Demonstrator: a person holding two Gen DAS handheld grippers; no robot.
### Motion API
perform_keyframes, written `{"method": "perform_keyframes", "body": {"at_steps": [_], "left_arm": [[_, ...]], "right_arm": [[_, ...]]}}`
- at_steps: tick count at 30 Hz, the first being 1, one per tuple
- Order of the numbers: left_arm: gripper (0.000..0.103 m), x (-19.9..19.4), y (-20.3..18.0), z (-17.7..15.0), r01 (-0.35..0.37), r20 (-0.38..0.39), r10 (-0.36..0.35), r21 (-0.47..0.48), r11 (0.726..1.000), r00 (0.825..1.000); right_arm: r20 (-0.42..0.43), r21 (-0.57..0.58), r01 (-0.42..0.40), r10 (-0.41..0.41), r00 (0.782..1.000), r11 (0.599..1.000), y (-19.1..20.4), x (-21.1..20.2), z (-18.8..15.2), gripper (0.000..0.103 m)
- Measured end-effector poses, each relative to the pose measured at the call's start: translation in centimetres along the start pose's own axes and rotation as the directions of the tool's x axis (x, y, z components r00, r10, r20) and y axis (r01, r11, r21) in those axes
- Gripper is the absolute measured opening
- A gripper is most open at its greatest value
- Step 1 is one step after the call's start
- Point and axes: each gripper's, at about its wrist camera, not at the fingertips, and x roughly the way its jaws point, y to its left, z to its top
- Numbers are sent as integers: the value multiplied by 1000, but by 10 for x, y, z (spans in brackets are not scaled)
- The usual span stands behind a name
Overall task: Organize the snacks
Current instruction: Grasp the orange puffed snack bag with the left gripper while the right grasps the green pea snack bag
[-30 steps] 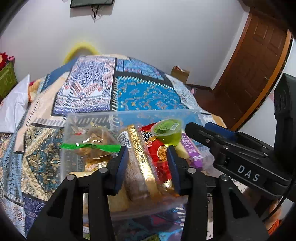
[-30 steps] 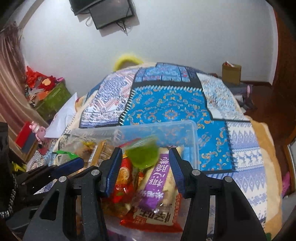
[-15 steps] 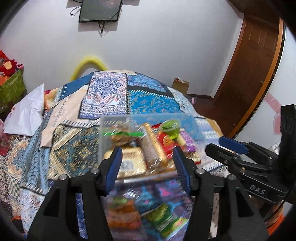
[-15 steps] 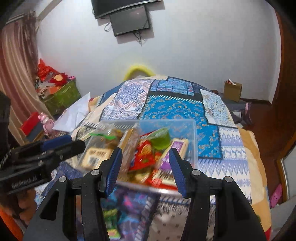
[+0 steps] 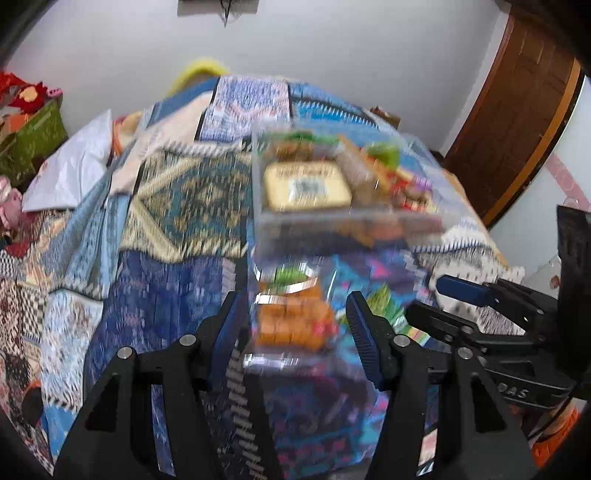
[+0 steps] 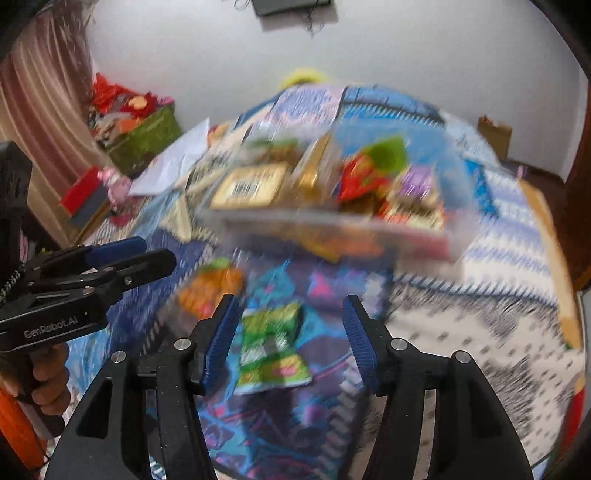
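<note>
I am looking into a bedroom in someone's home. A bed covered with a patchwork quilt [image 5: 177,199] fills most of the view, with a white pillow [image 5: 70,173] at its side. A brown wooden door [image 5: 517,118] stands to the right, a curtain [image 6: 40,122] hangs on the left, and a screen [image 6: 291,7] is mounted on the plain white wall.

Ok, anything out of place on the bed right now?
Yes: an orange snack packet and a green snack packet lie loose on the patterned bedspread, outside the clear plastic box holding the other snacks.
</note>
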Motion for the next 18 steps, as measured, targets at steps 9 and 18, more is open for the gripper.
{"method": "perform_keyframes", "body": {"at_steps": [9, 18], "left_arm": [[57, 22, 15, -25, -6, -79, 4, -34, 999, 997], [62, 43, 8, -11, 12, -94, -16, -47, 999, 995]], "right_arm": [[-114, -52, 12, -18, 993, 999, 16, 46, -12, 55], [-75, -66, 15, -20, 997, 998, 6, 36, -14, 38]]}}
